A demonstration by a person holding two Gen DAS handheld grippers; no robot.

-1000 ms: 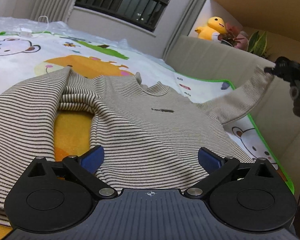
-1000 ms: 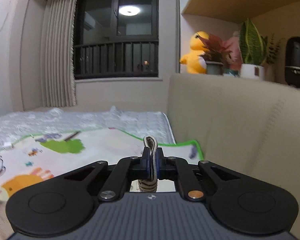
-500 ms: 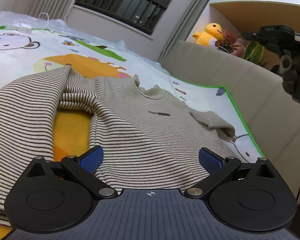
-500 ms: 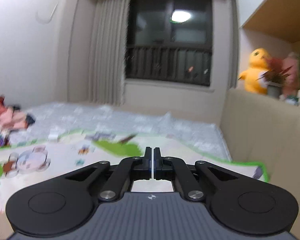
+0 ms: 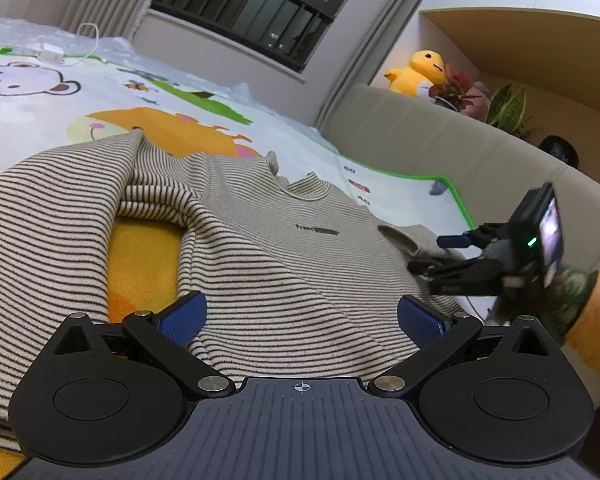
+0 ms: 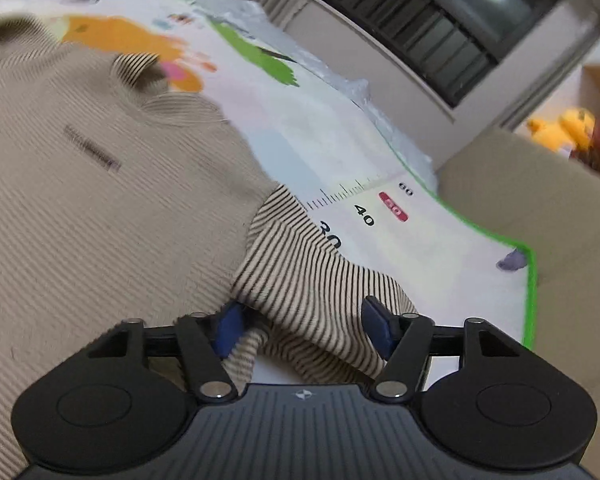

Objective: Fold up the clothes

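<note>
My right jaws [image 6: 300, 326], opening, have dropped onto the crumpled sleeve [image 6: 320, 272] of the beige striped knit sweater [image 5: 260, 248]; left jaws [image 5: 300, 316] stay wide, empty. Sleeve needs regrasping.

Your shirt [image 5: 284, 264]: beige with thin dark brown stripes, small dark logo on the chest. Your mat [image 5: 40, 116]: white, green border, printed with an orange animal, a white bear, green patches and black numerals. Your tools [image 5: 302, 316] [image 6: 302, 326]: black, blue pads. Plush toy [image 5: 418, 72]: yellow. Sofa [image 5: 440, 148]: beige. Your window grille [image 5: 240, 4]: black.
</note>
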